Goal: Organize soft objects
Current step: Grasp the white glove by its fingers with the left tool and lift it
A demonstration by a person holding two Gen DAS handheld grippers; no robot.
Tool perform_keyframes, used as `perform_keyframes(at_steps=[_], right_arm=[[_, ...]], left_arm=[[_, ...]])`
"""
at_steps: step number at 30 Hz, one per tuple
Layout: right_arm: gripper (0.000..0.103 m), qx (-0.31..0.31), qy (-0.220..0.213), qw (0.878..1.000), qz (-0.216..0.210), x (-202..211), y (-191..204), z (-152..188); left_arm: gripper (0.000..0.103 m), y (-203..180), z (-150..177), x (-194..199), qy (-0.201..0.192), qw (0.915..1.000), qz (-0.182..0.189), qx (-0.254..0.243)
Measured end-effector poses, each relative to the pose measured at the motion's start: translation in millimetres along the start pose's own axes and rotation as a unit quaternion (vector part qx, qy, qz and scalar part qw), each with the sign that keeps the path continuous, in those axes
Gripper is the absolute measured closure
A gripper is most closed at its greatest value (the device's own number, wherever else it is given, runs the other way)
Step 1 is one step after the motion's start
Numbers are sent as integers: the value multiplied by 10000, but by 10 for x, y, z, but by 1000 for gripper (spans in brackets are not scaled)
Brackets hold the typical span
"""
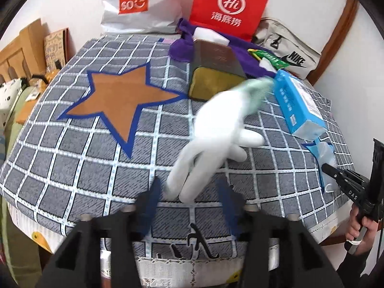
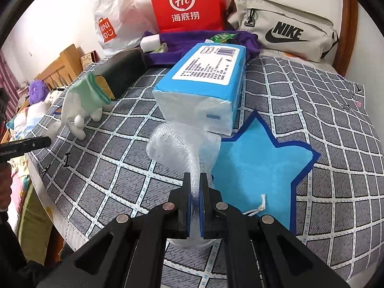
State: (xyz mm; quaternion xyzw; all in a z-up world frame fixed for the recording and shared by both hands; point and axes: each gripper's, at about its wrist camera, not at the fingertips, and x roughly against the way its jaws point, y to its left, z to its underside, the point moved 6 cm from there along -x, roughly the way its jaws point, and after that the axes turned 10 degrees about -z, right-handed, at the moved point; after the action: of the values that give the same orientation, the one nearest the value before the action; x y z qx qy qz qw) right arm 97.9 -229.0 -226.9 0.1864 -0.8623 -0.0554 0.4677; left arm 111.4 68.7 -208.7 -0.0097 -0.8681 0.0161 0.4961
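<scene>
The left gripper (image 1: pixel 189 196) is seen with its jaws apart; nothing is pressed between the pads. A white glove (image 1: pixel 216 129) with a green cuff is found just ahead of the fingertips, its image blurred, so contact with the checked cloth (image 1: pixel 72 158) cannot be told. The glove is located between the orange star (image 1: pixel 120 96) and the blue tissue pack (image 1: pixel 297 103), with its cuff toward a dark block (image 1: pixel 216 72).

The right gripper (image 2: pixel 196 180) is clamped on a clear mesh bag (image 2: pixel 177 146). The bag is drawn out from the pads toward the tissue pack (image 2: pixel 204 81), and its far end lies against the pack's near face. The blue star (image 2: pixel 259 168) lies just beside the bag, partly under it. A white cord knot (image 2: pixel 261 206) rests on that star.

At the back, a purple cloth (image 2: pixel 182 40), a red bag (image 2: pixel 187 2), a white bag (image 2: pixel 115 19) and a grey pouch (image 2: pixel 283 26) are set against the wall.
</scene>
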Motion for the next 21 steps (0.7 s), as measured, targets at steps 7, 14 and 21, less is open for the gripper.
perform_keyframes(at_steps=[7,14,21], right_arm=[[98,-13,15,10000,-4,-16,-12,-11],[97,-102,50,9999,58,-60,-116,-20],[97,-145,88,9998,58,-136,-143,-16]], left_arm=[[34,-274,-223,-68,-237,9990,13,-386],[34,-483,-487,-381,-333,9972,-271,-614],[56,-490,-562,-578,-328,9989,-166,-293]])
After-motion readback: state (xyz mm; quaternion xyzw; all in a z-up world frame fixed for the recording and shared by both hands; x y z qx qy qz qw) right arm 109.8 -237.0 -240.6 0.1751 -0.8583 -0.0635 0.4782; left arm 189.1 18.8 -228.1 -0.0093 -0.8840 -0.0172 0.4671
